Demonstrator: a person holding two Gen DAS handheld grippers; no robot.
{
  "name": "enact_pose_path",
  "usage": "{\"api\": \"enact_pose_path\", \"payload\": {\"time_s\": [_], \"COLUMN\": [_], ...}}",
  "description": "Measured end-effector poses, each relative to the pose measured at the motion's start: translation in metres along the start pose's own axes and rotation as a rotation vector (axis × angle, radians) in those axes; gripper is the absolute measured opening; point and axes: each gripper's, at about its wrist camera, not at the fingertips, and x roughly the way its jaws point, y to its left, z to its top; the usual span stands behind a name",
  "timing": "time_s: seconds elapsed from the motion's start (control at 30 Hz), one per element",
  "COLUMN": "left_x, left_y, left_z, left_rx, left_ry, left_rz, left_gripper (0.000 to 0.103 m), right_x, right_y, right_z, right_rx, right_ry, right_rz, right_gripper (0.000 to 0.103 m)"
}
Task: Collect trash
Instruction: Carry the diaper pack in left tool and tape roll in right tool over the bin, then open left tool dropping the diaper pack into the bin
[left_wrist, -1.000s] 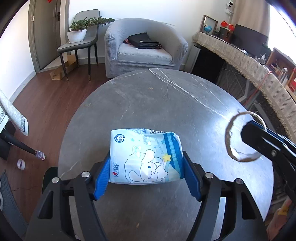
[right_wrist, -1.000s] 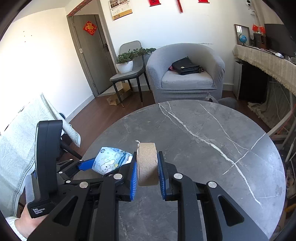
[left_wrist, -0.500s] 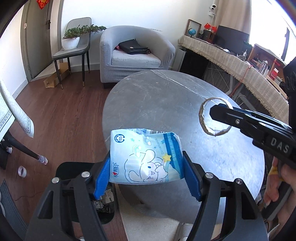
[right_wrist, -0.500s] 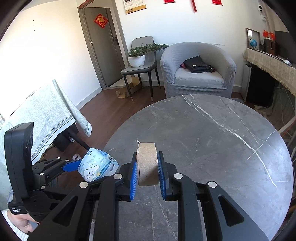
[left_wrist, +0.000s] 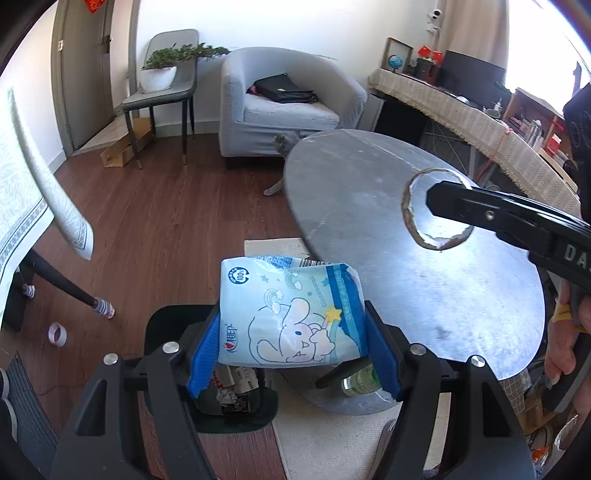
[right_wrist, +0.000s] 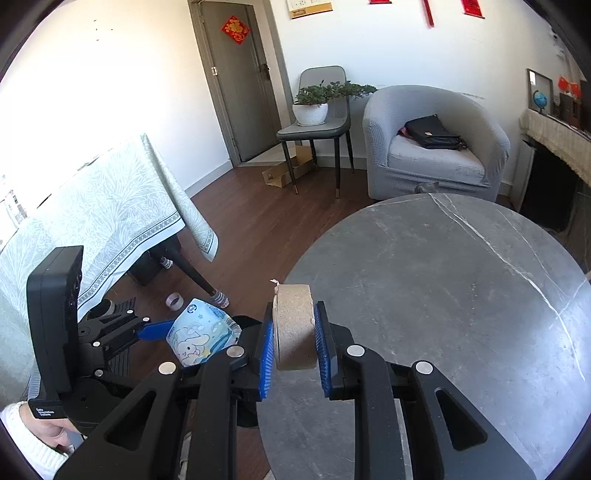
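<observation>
Since the earlier frames both grippers had travelled off the round grey table (left_wrist: 461, 295) toward its left edge. The left gripper (left_wrist: 291, 332) now hung over the floor above a dark bin (left_wrist: 236, 413) holding crumpled scraps, its blue pads clamped on the sides of the light-blue tissue pack (left_wrist: 291, 314). The right gripper (right_wrist: 294, 347) sat at the table's rim, its jaws pinched on a cardboard tape core (right_wrist: 294, 325) held upright. A grey cat (left_wrist: 282, 142) stood by the armchair (left_wrist: 284, 99).
</observation>
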Motion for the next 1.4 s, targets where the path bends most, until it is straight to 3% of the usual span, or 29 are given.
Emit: {"api": "enact_pose_path", "payload": {"time_s": [0.4, 0.73, 0.9, 1.17, 1.4], "left_x": [0.030, 0.065, 0.084, 0.081, 0.066], "left_y": [0.063, 0.100, 0.117, 0.129, 0.142], "left_z": [-0.031, -0.063, -0.075, -0.082, -0.078], "left_rx": [-0.077, -0.079, -0.098, -0.083, -0.092], "left_ry": [0.115, 0.240, 0.291, 0.305, 0.262], "left_rz": [0.058, 0.133, 0.136, 0.127, 0.125], "left_gripper": [0.073, 0.073, 0.073, 0.079, 0.085], "right_x": [0.031, 0.056, 0.070, 0.093, 0.119], "right_y": [0.046, 0.074, 0.088, 0.099, 0.110], "right_z": [0.009, 0.011, 0.011, 0.007, 0.000], "right_rx": [-0.050, -0.086, -0.108, -0.116, -0.125], "right_ry": [0.037, 0.076, 0.099, 0.150, 0.195], "right_rz": [0.085, 0.126, 0.132, 0.129, 0.111], "right_gripper": [0.020, 0.020, 0.020, 0.020, 0.020]}}
